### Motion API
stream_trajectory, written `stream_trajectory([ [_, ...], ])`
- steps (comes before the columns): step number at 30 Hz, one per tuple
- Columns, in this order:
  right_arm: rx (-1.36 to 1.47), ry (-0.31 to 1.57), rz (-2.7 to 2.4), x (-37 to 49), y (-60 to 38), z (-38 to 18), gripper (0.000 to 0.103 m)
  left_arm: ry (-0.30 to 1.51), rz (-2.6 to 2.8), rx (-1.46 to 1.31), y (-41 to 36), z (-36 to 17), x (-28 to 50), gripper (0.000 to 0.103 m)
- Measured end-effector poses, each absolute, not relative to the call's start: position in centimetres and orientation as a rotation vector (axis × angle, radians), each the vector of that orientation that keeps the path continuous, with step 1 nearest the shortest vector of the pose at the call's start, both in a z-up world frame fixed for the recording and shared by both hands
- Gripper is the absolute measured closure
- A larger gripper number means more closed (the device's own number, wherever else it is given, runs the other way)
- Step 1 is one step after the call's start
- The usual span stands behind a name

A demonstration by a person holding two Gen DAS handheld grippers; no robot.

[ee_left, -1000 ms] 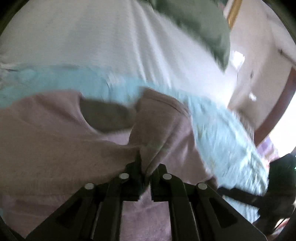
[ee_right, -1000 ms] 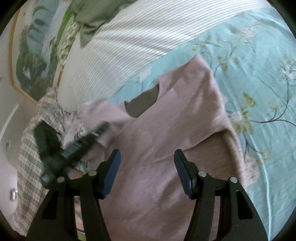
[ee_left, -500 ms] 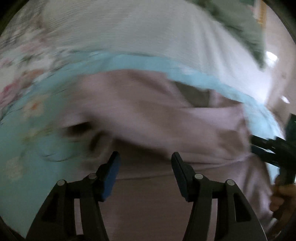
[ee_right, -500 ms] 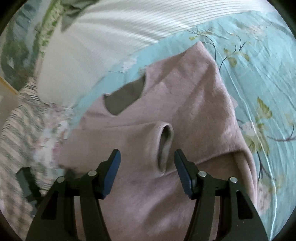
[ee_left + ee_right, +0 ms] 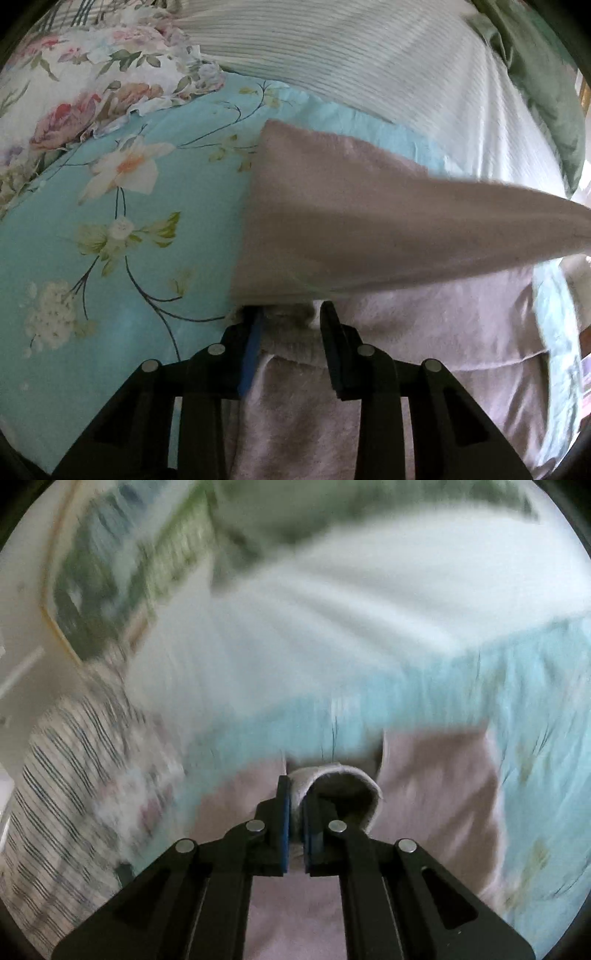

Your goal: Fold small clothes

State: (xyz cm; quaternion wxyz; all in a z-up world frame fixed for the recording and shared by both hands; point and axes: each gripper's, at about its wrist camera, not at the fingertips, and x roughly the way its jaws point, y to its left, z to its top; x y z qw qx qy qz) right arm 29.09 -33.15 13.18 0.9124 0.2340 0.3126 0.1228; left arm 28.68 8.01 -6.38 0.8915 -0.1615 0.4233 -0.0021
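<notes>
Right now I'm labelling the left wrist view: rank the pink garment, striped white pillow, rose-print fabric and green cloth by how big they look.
1. pink garment, though nearness inflates it
2. striped white pillow
3. rose-print fabric
4. green cloth
The last two are cropped, so unsure.

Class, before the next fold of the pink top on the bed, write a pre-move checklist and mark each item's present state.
1. Right gripper clamps the cuff of the pink fleece sleeve: ok, fabric sits between its shut pads.
2. Left gripper has hold of the pink fleece top: cannot tell; fabric lies between the jaws, which stand apart.
3. Folded panel lies flat: not ok, its right side is lifted.
4. Turquoise floral bedsheet gives room left of the top: ok.
5. White ribbed pillow stays off the top: ok.
6. Right view is sharp enough to aim: not ok, blurred.
</notes>
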Motion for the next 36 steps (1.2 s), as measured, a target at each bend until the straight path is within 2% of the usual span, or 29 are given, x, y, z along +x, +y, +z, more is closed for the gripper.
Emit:
stream_trajectory([
  [3, 0.460, 0.661, 0.145, 28.1, -36.2, 11.7, 0.097, 0.875, -0.006, -0.346, 8.0, -6.4, 29.1, 0.071],
  [6, 0.520, 0.811, 0.076, 27.7, -39.1, 5.3, 0.097, 0.888, 0.007, -0.329, 7.6, -6.8, 29.4, 0.071],
  [9, 0.517, 0.893, 0.050, 27.4, -39.5, 1.4, 0.097, 0.895, 0.013, -0.311, 7.3, -6.9, 29.2, 0.071],
  [15, 0.441, 0.776, 0.005, 26.2, -39.3, 4.0, 0.097, 0.894, -0.008, -0.393, 8.8, -6.7, 29.0, 0.071],
  [24, 0.351, 0.990, -0.066, 27.3, -39.1, -0.3, 0.096, 0.918, 0.006, -0.396, 8.6, -7.2, 28.5, 0.071],
  [26, 0.349, 0.958, -0.162, 26.4, -39.4, 1.1, 0.083, 0.924, 0.003, -0.392, 8.5, -7.2, 28.6, 0.071],
  [27, 0.347, 0.920, -0.199, 25.9, -39.3, 2.1, 0.071, 0.928, 0.004, -0.386, 8.4, -7.2, 28.6, 0.071],
  [28, 0.350, 0.862, -0.190, 25.4, -38.8, 3.2, 0.068, 0.930, 0.007, -0.382, 8.3, -7.1, 28.7, 0.070],
  [30, 0.335, 0.829, -0.077, 25.6, -36.8, 4.1, 0.068, 0.933, 0.016, -0.371, 7.9, -7.0, 28.8, 0.067],
  [32, 0.314, 0.886, 0.072, 27.1, -34.1, 3.3, 0.068, 0.934, 0.021, -0.364, 7.7, -7.0, 28.9, 0.065],
  [36, 0.233, 1.091, 0.000, 29.9, -33.4, -2.4, 0.068, 0.947, -0.002, -0.382, 8.3, -6.8, 28.5, 0.065],
])
